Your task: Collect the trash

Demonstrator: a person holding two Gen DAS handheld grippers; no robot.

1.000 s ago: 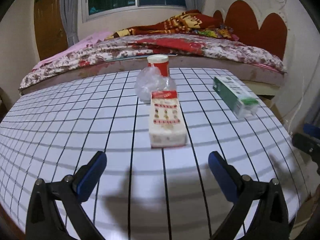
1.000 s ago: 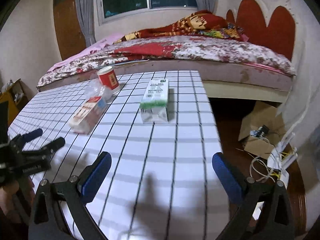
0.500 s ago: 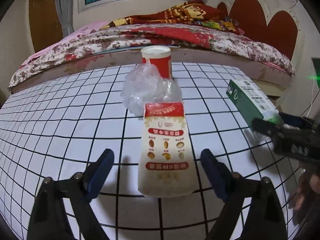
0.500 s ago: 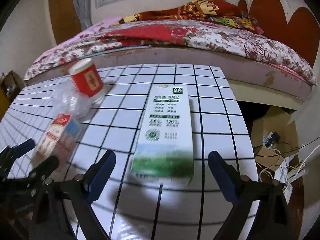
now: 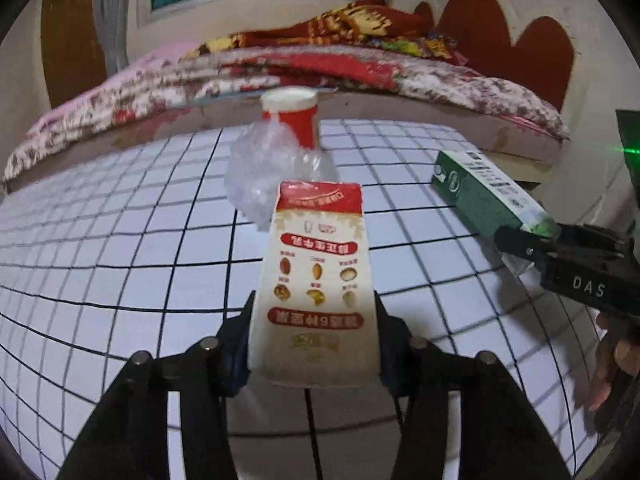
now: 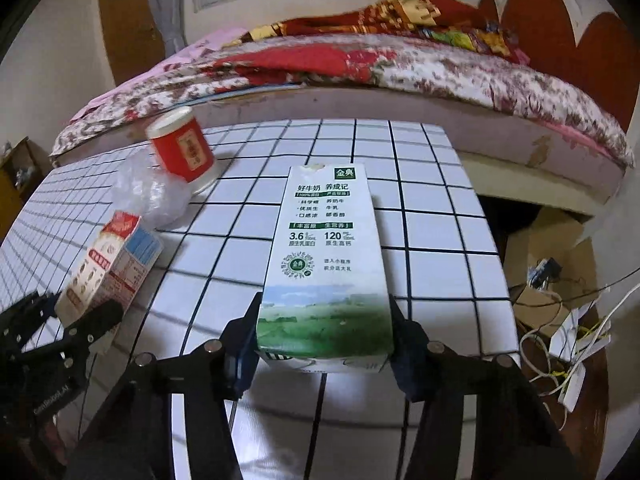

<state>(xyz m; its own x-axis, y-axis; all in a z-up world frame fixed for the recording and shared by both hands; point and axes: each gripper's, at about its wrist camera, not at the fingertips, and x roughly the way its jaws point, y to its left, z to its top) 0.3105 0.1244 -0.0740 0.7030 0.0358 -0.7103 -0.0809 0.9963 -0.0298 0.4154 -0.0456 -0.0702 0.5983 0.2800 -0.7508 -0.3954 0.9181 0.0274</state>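
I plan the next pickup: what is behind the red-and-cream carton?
Directly behind the carton is a crumpled plastic bag, then a red cup. The cup's base is hidden.

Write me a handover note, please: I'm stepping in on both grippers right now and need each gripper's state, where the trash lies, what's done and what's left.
Left gripper: jaws closing around the red-and-cream carton, pads at its sides.
Right gripper: jaws closing around the green-and-white milk carton, pads at its sides.
Both cartons lie flat on the checked table.
Crumpled clear plastic and the red cup sit behind the left carton, untouched.
Done: both approaches. Left: lift the cartons, bin all four; no bin in view.
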